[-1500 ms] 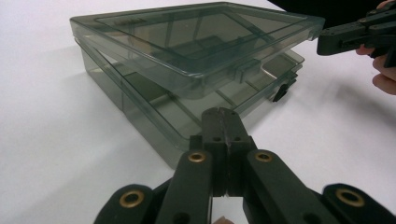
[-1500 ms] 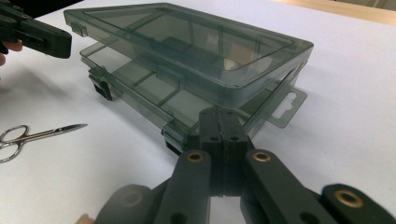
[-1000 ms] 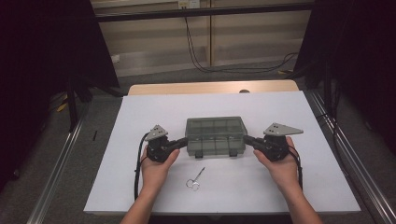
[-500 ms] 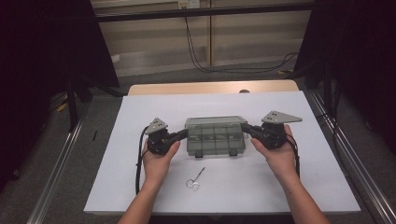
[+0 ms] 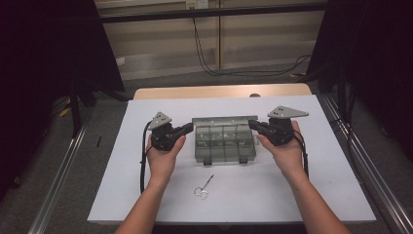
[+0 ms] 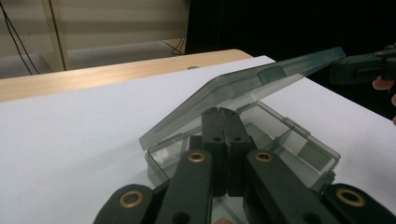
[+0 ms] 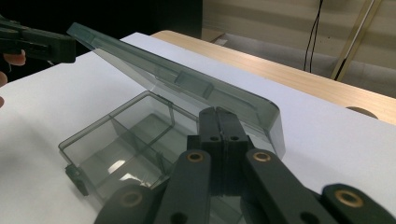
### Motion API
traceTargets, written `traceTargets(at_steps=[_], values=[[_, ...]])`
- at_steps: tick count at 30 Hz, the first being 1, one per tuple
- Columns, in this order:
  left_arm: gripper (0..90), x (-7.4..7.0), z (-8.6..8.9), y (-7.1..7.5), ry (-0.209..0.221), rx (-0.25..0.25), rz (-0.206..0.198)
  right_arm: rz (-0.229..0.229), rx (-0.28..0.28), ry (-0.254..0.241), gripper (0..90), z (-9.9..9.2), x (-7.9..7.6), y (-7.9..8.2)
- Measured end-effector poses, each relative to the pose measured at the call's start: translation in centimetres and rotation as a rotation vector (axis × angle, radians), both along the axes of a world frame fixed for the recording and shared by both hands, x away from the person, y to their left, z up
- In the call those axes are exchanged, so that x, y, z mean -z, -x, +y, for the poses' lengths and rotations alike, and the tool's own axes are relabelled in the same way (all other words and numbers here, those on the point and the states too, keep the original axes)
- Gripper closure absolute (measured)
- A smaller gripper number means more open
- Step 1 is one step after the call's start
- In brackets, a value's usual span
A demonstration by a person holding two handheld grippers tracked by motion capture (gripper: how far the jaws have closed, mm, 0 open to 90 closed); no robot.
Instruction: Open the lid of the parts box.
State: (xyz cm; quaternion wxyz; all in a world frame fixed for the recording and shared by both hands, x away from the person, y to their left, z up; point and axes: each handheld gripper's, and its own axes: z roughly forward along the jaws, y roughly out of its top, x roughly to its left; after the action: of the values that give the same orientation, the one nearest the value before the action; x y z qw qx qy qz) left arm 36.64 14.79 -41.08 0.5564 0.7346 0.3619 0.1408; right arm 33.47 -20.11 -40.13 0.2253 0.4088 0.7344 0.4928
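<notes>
Both grippers, jaws pressed together, lift the lid of the smoky transparent plastic compartment box [image 5: 225, 142].
Left gripper [image 5: 187, 129] and right gripper [image 5: 254, 124] tips sit under its hinged lid [image 6: 243, 88]; the gripper views show it tilted open.

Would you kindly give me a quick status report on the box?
Both grippers shut, left gripper and right gripper under the lid ends. Compartment box half open. Scissors lie clear, nearer the person.

A lab-like recording bay: beyond the tongs [image 5: 189, 129], a white sheet [image 5: 146, 195] covers a wooden table [image 5: 219, 91], with black curtains [image 5: 44, 58], metal floor rails [image 5: 58, 180] and hanging cables [image 5: 204, 53] around.
</notes>
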Motion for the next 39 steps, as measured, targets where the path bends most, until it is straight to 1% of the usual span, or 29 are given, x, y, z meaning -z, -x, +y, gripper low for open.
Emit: traceTargets(at_steps=[4,5,7,9,12,13,14,15,16,17,18,19,21,22,23,24,25,26,27,28,29,30,31,32,34,35,37,38,39], values=[[90.0,0.0,0.0,-0.4,-0.001,0.008,-0.006,-0.005,0.009,-0.008,90.0,-0.1,-0.1,-0.6],[89.6,0.0,0.0,-0.5,0.005,0.009,-0.005,-0.005,0.01,-0.008,90.0,-0.1,-0.2,-0.8],[87.2,0.2,0.1,-0.7,0.001,0.005,-0.012,-0.006,0.02,-0.012,90.0,-0.1,-0.4,-1.1],[82.3,0.4,0.2,-0.9,0.0,-0.001,-0.01,-0.005,0.02,-0.006,90.0,-0.1,-0.5,-1.5],[67.0,0.8,0.4,-1.4,-0.003,-0.023,-0.013,-0.002,0.025,-0.002,90.0,0.0,-0.6,-2.0],[59.4,1.0,0.3,-1.7,0.014,-0.045,-0.009,-0.005,0.029,-0.001,90.0,0.0,-0.6,-2.2],[47.6,1.1,0.2,-1.9,0.015,-0.069,0.008,-0.005,0.028,0.002,90.0,0.0,-0.7,-2.4],[34.5,1.2,0.2,-2.3,0.007,-0.085,0.024,-0.005,0.03,0.001,90.0,0.0,-0.7,-2.6],[21.8,1.3,0.1,-2.6,0.006,-0.088,0.033,-0.005,0.035,-0.001,90.0,-0.1,-0.8,-2.8],[10.0,1.4,0.0,-2.9,-0.002,-0.11,0.052,-0.007,0.039,-0.001,90.0,-0.1,-0.8,-2.9],[0.3,1.5,-0.1,-3.2,-0.015,-0.113,0.059,-0.007,0.04,-0.004,90.0,-0.2,-0.8,-3.0],[0.0,1.6,-0.3,-3.5,-0.012,-0.109,0.062,-0.008,0.05,-0.011,90.0,-0.2,-0.9,-3.2],[0.0,1.7,-0.5,-4.0,-0.016,-0.1,0.068,-0.003,0.049,-0.019,90.0,-0.3,-0.8,-3.5],[1.0,1.7,-0.8,-4.1,-0.031,-0.113,0.074,-0.004,0.053,-0.02,90.0,-0.3,-0.8,-3.6],[5.7,1.6,-1.0,-4.3,-0.045,-0.115,0.072,-0.002,0.055,-0.02,90.0,-0.3,-0.8,-3.7],[11.0,1.7,-1.2,-4.3,-0.055,-0.113,0.068,-0.003,0.055,-0.02,90.0,-0.3,-0.8,-3.8],[18.7,1.7,-1.6,-4.3,-0.059,-0.145,0.067,0.001,0.056,-0.021,90.0,-0.2,-0.8,-3.9],[29.7,1.7,-1.8,-4.4,-0.088,-0.153,0.062,-0.001,0.058,-0.02,90.0,-0.2,-0.7,-4.0],[40.4,1.7,-1.9,-4.4,-0.094,-0.156,0.065,0.001,0.059,-0.016,90.0,-0.2,-0.8,-4.1],[46.8,1.8,-2.0,-4.6,-0.086,-0.146,0.066,-0.001,0.059,-0.014,90.0,-0.2,-0.8,-4.2],[52.7,1.8,-2.1,-4.7,-0.089,-0.154,0.065,-0.003,0.058,-0.014,90.0,-0.2,-0.8,-4.3],[57.1,1.8,-2.1,-4.9,-0.104,-0.166,0.058,-0.003,0.059,-0.014,90.0,-0.2,-0.9,-4.4],[58.2,1.8,-2.2,-5.0,-0.096,-0.188,0.064,-0.005,0.062,-0.011,90.0,-0.1,-0.9,-4.5],[59.4,1.8,-2.1,-5.2,-0.089,-0.193,0.063,-0.007,0.058,-0.011,90.0,-0.2,-1.0,-4.6],[65.4,1.7,-2.2,-5.5,-0.077,-0.172,0.072,-0.011,0.063,-0.007,90.0,-0.1,-1.1,-4.9],[68.3,1.6,-2.4,-5.6,-0.077,-0.155,0.063,-0.012,0.063,-0.007,90.0,-0.1,-1.2,-5.0],[73.2,1.4,-2.6,-5.7,-0.099,-0.139,0.051,-0.017,0.057,-0.003,90.0,-0.1,-1.5,-5.1],[75.9,1.4,-2.7,-5.8,-0.094,-0.133,0.051,-0.021,0.054,-0.002,90.0,-0.2,-1.6,-5.2],[78.1,1.4,-2.7,-5.9,-0.103,-0.136,0.05,-0.025,0.047,-0.007,89.1,-0.2,-1.7,-5.1]])
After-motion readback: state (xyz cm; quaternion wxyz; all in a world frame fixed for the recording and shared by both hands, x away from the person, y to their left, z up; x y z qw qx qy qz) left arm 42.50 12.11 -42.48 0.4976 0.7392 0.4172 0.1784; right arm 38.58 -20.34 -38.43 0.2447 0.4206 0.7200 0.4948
